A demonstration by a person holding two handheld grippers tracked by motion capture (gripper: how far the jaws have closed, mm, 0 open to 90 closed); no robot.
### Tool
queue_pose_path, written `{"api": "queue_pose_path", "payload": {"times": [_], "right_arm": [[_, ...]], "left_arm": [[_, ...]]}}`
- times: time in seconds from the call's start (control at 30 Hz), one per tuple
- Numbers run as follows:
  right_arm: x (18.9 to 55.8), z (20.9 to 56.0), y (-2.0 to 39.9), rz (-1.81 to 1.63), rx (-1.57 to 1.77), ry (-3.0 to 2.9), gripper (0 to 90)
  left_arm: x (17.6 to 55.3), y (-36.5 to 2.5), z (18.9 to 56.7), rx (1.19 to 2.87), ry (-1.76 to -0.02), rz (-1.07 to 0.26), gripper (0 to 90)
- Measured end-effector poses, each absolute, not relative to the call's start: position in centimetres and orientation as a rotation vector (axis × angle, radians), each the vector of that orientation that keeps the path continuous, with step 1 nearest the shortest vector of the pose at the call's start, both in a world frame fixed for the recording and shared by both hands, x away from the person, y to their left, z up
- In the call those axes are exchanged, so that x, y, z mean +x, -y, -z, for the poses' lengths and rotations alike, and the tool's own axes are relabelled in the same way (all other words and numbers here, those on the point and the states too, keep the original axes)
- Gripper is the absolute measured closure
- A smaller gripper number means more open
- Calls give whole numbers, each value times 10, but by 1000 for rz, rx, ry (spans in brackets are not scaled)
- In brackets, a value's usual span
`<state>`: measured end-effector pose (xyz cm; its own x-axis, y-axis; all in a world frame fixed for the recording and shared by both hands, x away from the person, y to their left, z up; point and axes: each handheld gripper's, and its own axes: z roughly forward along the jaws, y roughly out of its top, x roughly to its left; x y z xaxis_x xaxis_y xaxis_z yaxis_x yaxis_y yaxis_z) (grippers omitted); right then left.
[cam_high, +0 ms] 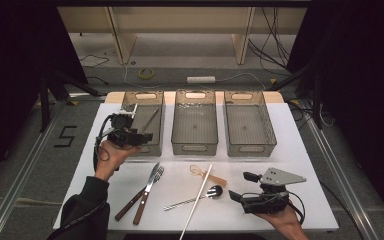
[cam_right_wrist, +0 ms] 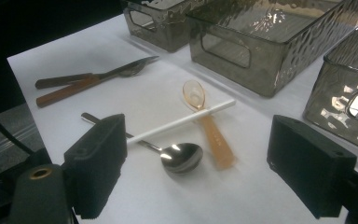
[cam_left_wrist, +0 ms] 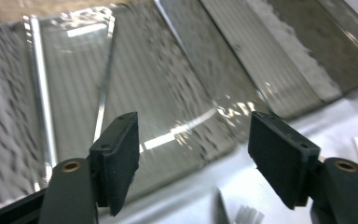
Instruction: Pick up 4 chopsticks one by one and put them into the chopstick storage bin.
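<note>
The work in hand looks like sorting cutlery from the white bench (cam_high: 290, 150) into three smoky bins. The left gripper (cam_high: 145, 137) hovers over the near rim of the left bin (cam_high: 156, 148), its jaws spread wide with nothing between them. A thin metal utensil (cam_high: 150, 120) already lies inside that bin, slanting along the floor; I cannot tell which kind it is.

The right gripper (cam_high: 240, 187) rests low at about 5 o'clock on the bench, jaws also released and empty. Its jaws point toward 9 o'clock, and the metal spoon (cam_right_wrist: 179, 156) lies just in front of them, bowl end nearest. The spoon's long axis runs from the bowl toward 8 o'clock of the bench. A white stick (cam_right_wrist: 182, 122) crosses over the spoon handle and also over the amber plastic spoon (cam_right_wrist: 205, 116), which sits just beyond.

I judge the right hand is much nearer to these three pieces. The knife (cam_high: 146, 192) and fork (cam_high: 140, 196) with wooden handles lie side by side at about 7 o'clock, closer to the left hand. The middle bin (cam_high: 195, 148) and right bin (cam_high: 250, 148) hold nothing I can see.
</note>
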<state>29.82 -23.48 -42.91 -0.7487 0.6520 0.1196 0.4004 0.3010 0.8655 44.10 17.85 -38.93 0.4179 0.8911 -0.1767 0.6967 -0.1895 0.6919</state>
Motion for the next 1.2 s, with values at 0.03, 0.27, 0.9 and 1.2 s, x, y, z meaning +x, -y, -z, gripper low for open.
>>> {"api": "queue_pose_path", "payload": {"times": [0.03,0.27,0.9,1.2], "right_arm": [[298,429,235,-1424,959,-2315,206],[298,428,235,-1421,965,-2307,206],[297,428,233,-1411,964,-2317,206],[297,429,233,-1409,967,-2319,206]], "left_arm": [[437,-175,389,1971,-1333,-333,315],[415,-150,387,2016,-1255,-305,280],[364,-101,417,2166,-1144,-208,225],[351,-79,432,2218,-1092,-144,224]]}}
